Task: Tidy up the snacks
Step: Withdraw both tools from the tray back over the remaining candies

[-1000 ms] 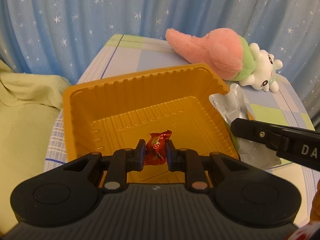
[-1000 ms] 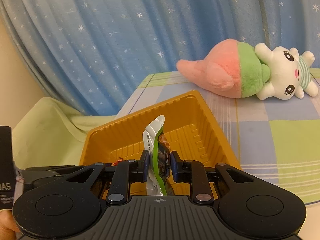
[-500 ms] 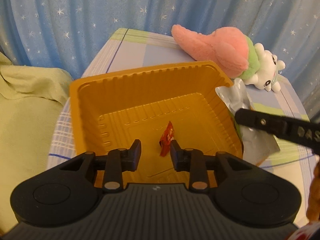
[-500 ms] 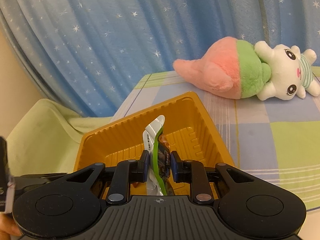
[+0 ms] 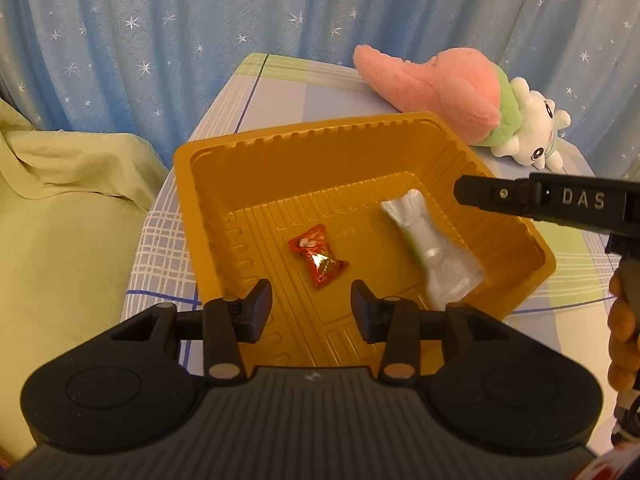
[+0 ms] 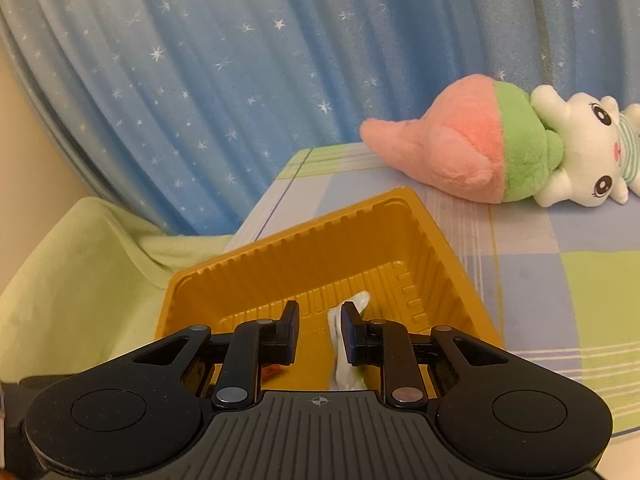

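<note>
As left gripper (image 5: 311, 292) jaws just opened empty, right gripper (image 6: 320, 316) gaping, red foil candy (image 5: 318, 258), silver packet (image 5: 432, 248)

home | star-print curtain (image 6: 200, 100) | plush toy (image 6: 500, 148) | checked tablecloth (image 6: 560, 280)

Both claws have let go: red candy (image 5: 318, 256) and silver packet (image 5: 434, 250) now lie in the tray (image 5: 208, 200).

Two snacks (image 5: 318, 261), one tray (image 5: 516, 236), one plush (image 5: 460, 96)
</note>
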`<state>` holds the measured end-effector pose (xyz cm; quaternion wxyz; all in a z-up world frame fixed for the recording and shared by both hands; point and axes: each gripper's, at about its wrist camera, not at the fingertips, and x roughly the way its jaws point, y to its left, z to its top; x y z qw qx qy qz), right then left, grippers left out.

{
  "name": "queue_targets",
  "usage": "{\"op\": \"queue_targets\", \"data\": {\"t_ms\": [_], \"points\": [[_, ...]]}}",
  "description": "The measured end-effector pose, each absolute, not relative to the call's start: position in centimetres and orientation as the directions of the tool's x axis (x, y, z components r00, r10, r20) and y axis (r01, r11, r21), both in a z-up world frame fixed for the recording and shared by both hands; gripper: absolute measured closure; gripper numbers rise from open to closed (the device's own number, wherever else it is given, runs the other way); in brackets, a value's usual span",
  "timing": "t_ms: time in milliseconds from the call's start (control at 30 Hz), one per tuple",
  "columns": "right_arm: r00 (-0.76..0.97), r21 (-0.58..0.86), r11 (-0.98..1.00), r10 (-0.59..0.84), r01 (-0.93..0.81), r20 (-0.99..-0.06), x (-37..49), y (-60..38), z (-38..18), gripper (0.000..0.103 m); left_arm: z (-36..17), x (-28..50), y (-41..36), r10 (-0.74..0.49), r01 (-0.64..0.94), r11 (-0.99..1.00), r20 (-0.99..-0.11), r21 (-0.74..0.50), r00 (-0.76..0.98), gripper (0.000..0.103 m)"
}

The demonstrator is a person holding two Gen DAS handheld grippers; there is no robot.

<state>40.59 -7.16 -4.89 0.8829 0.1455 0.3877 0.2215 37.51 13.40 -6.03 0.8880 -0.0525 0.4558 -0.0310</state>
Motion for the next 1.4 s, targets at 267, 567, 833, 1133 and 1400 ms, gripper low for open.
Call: {"op": "queue_targets", "data": {"t_ms": [267, 567, 833, 1133, 1400], "points": [[0.607, 0.409, 0.871, 0.486, -0.272, -0.629, 38.4, -7.8, -4.1, 0.058, -5.3, 36.1, 13.4, -0.107, 0.019, 0.993, -0.798, -0.119, 0.593, 0.057], [0.628, 0.415, 0.877, 0.467, -0.242, -0.622, 34.0, -9.9, -3.0, 0.050, -3.7, 33.3, 12.7, -0.123, 0.046, 0.992, -0.780, -0.120, 0.614, 0.054], [0.647, 0.433, 0.876, 0.457, -0.211, -0.610, 29.2, -12.1, -2.1, 0.049, -2.1, 29.1, 12.2, -0.143, 0.071, 0.989, -0.762, -0.127, 0.632, 0.051], [0.638, 0.452, 0.871, 0.461, -0.193, -0.616, 23.5, -14.4, -2.1, 0.048, -1.5, 23.7, 11.5, -0.146, 0.083, 0.989, -0.762, -0.121, 0.630, 0.049], [0.623, 0.427, 0.884, 0.445, -0.190, -0.643, 18.7, -15.9, -2.4, 0.048, -1.7, 19.5, 10.6, -0.141, 0.084, 0.990, -0.776, -0.113, 0.615, 0.049]]}}
